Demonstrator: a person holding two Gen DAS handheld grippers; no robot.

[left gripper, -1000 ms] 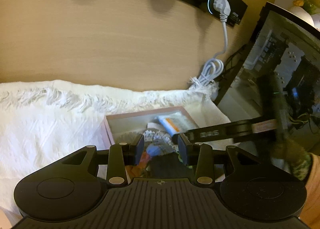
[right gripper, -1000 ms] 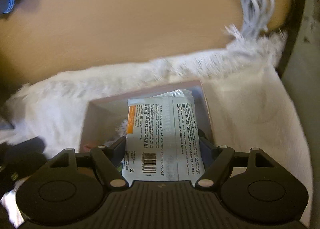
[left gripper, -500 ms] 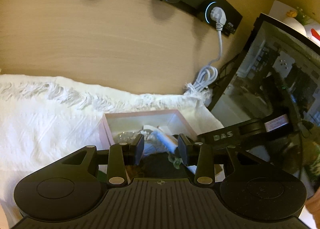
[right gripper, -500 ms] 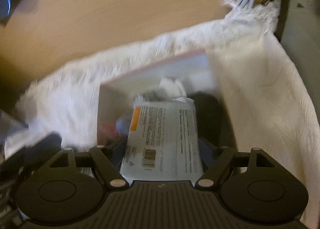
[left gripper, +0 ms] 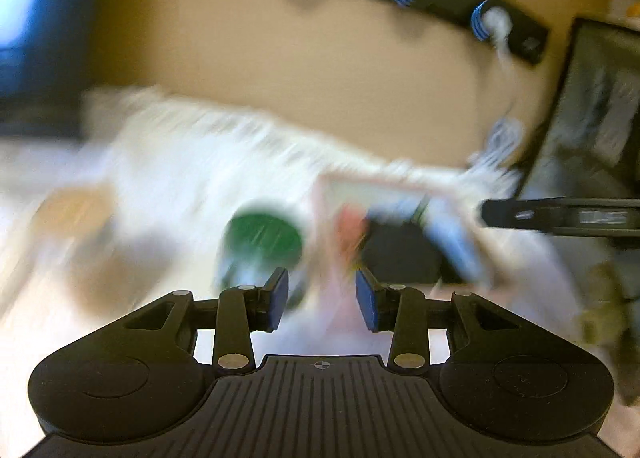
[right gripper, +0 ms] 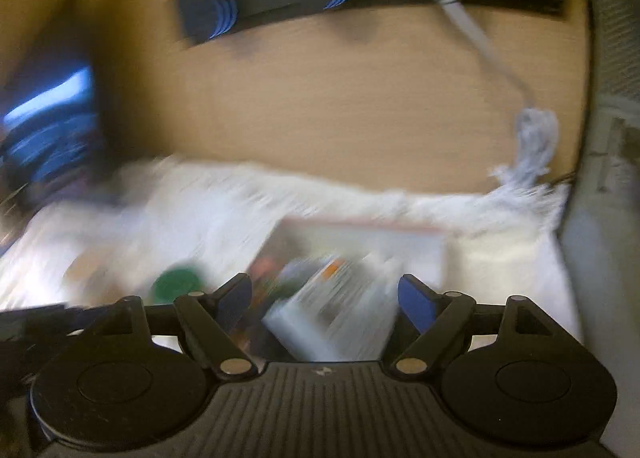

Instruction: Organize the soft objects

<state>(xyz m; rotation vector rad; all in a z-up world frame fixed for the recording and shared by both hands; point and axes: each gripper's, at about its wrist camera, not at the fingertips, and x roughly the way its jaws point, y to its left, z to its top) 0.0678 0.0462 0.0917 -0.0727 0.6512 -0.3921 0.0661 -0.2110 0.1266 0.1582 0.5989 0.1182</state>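
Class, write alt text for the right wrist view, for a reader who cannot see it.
Motion-blurred view: the open right gripper hangs over a white packet lying loose in a pink box, its fingers spread apart. The box sits on a fringed white cloth against a wooden wall, with a green round object to its left.

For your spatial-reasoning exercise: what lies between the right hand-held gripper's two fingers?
In the right wrist view, the white packet lies between the open fingers of the right hand-held gripper, over the pink box. Blur hides whether they touch.
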